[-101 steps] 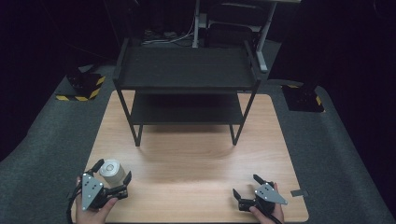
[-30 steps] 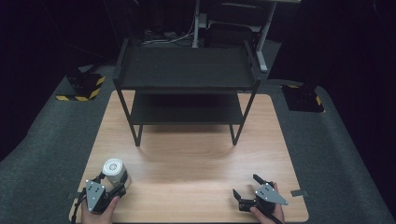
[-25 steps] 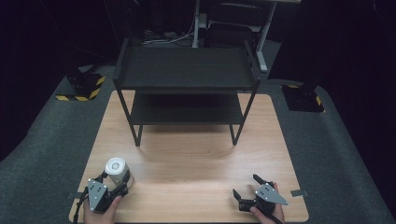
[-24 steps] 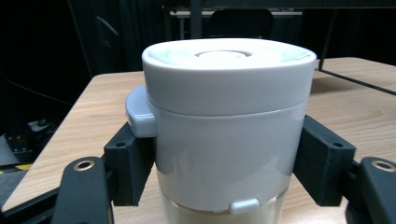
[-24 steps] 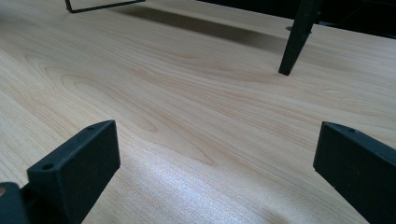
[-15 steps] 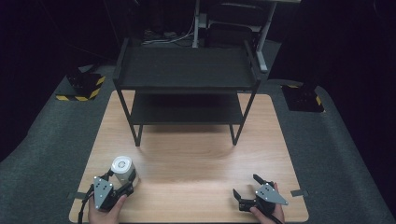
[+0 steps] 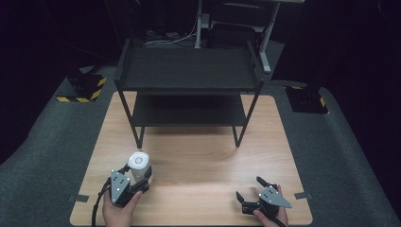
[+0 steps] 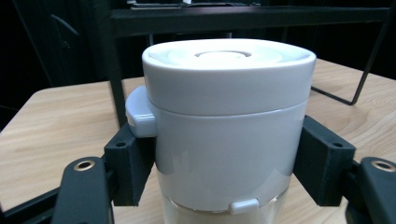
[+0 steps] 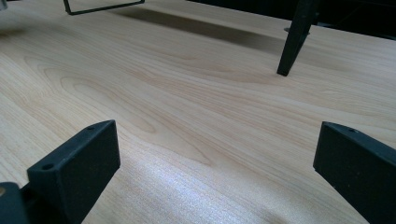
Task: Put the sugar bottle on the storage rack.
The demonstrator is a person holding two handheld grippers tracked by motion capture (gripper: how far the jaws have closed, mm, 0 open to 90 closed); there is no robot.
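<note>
Your left gripper [image 7: 134,182] has its jaws clamped on the sides of the white, round, lidded plastic container [image 7: 138,165], held upright in front of the black two-tier metal shelf rack [image 7: 189,85], toward its left leg. Your right gripper [image 7: 253,194] stands wide open, holding nothing.

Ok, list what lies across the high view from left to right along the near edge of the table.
Left tongs shut on the white container → bare wooden table → right tongs, open with nothing between them.
</note>
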